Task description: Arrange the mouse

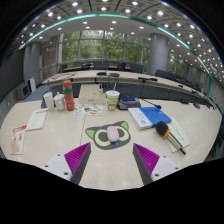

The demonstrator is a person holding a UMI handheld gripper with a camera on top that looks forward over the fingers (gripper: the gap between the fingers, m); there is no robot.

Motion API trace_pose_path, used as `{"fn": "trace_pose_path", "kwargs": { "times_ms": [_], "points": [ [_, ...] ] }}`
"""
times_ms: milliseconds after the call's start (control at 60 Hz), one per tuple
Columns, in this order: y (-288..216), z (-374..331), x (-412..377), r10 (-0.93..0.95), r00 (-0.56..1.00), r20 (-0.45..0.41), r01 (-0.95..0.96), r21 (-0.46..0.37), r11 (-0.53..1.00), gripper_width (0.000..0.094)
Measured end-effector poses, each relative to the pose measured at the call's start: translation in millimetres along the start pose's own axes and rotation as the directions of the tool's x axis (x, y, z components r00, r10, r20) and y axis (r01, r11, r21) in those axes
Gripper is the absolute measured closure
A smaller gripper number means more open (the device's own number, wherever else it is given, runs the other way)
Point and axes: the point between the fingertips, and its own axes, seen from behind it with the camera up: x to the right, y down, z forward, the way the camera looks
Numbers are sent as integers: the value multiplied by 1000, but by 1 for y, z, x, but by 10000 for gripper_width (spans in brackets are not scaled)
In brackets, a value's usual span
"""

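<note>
A cat-face mouse pad (108,134), grey with green ears and eyes, lies on the pale table (110,170) just ahead of my fingers. A dark, mouse-like object (128,103) sits farther back, right of a paper cup and beyond the pad. My gripper (112,160) is open and empty. Its pink pads (76,157) stand wide apart over bare table, short of the pad. Nothing is between the fingers.
A green-and-white paper cup (111,99) stands behind the pad. An orange bottle (68,96) and white jars (48,100) stand at the back left. Papers (36,120) lie at left. A blue-and-white box (150,116) and a black-and-yellow tool (172,135) lie at right.
</note>
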Motion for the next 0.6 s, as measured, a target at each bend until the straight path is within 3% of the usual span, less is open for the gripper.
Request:
{"fn": "trace_pose_path", "kwargs": {
  "times_ms": [283,600],
  "points": [
    [24,-121,-15,-11,1000,-12,11,44,999,84],
    [29,-142,-16,-17,1000,-21,19,58,998,83]
  ]
}}
